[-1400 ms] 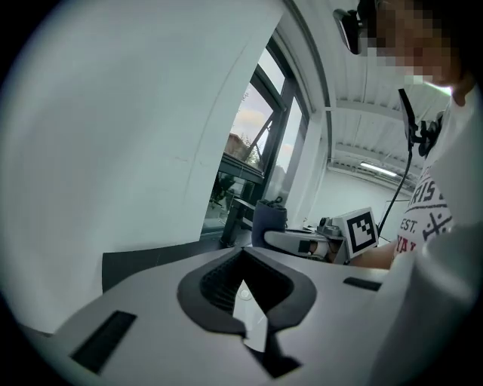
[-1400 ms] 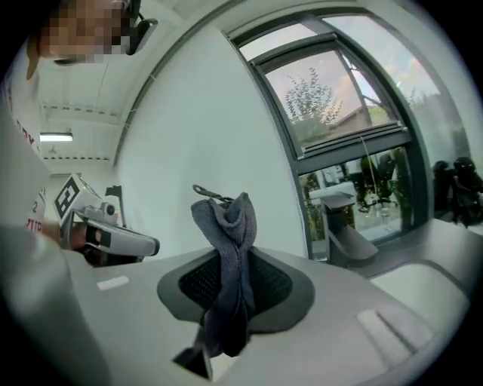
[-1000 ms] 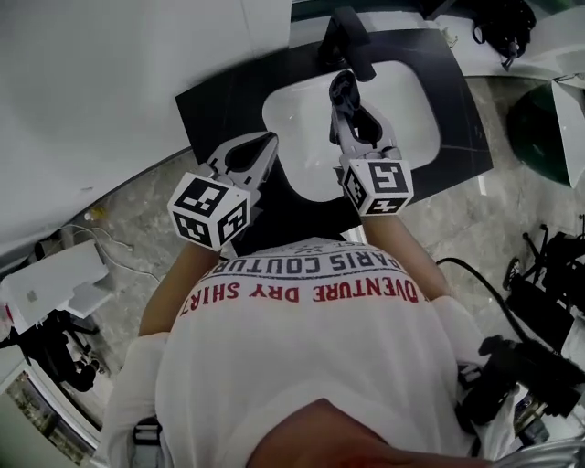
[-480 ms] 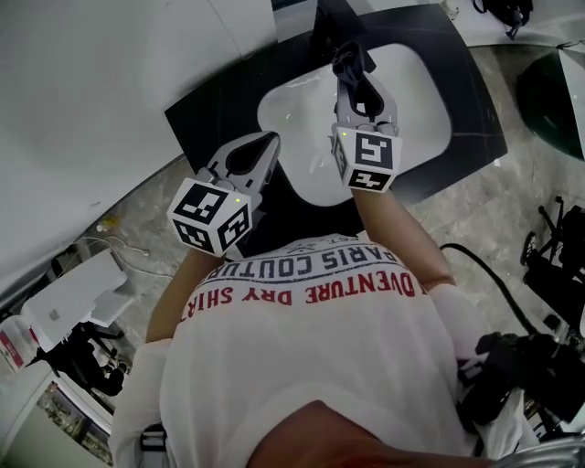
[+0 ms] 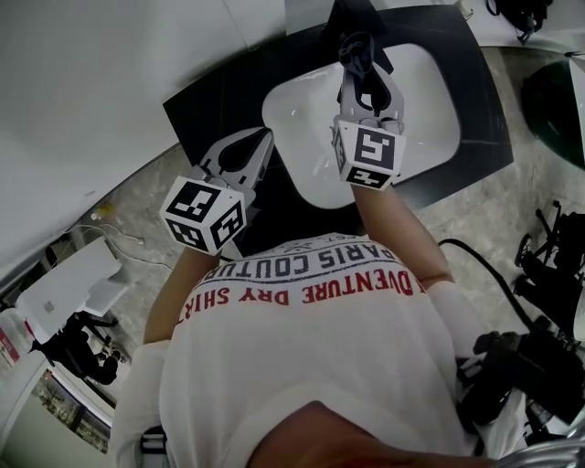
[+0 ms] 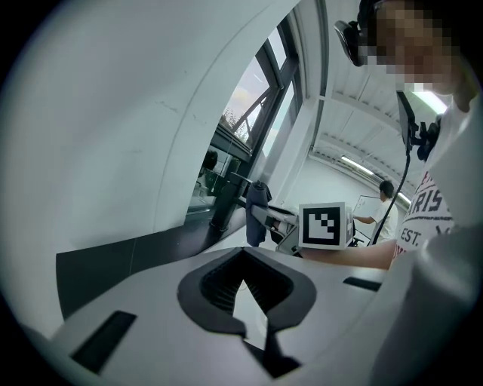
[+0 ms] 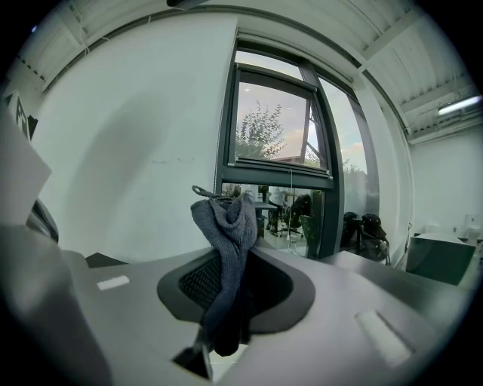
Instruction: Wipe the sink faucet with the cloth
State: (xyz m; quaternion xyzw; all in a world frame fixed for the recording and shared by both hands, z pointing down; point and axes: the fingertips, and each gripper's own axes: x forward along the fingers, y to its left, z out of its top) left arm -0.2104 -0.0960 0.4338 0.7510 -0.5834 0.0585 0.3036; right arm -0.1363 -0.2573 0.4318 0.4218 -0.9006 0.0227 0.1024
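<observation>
Obscuring faucet (image 5: 340, 16): cloth (image 5: 357, 49) in right gripper (image 5: 363, 66)

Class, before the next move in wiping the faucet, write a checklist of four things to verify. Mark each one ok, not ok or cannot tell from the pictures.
1. Dark grey cloth held firmly: ok. The right claw is shut on it, with a bunched end sticking out.
2. Right claw aimed at the black faucet: ok. It reaches over the white sink basin toward it.
3. Cloth touching the faucet: cannot tell. The two overlap in the head view.
4. Left claw out of the way: ok. It is shut and empty, held back over the black countertop.
</observation>
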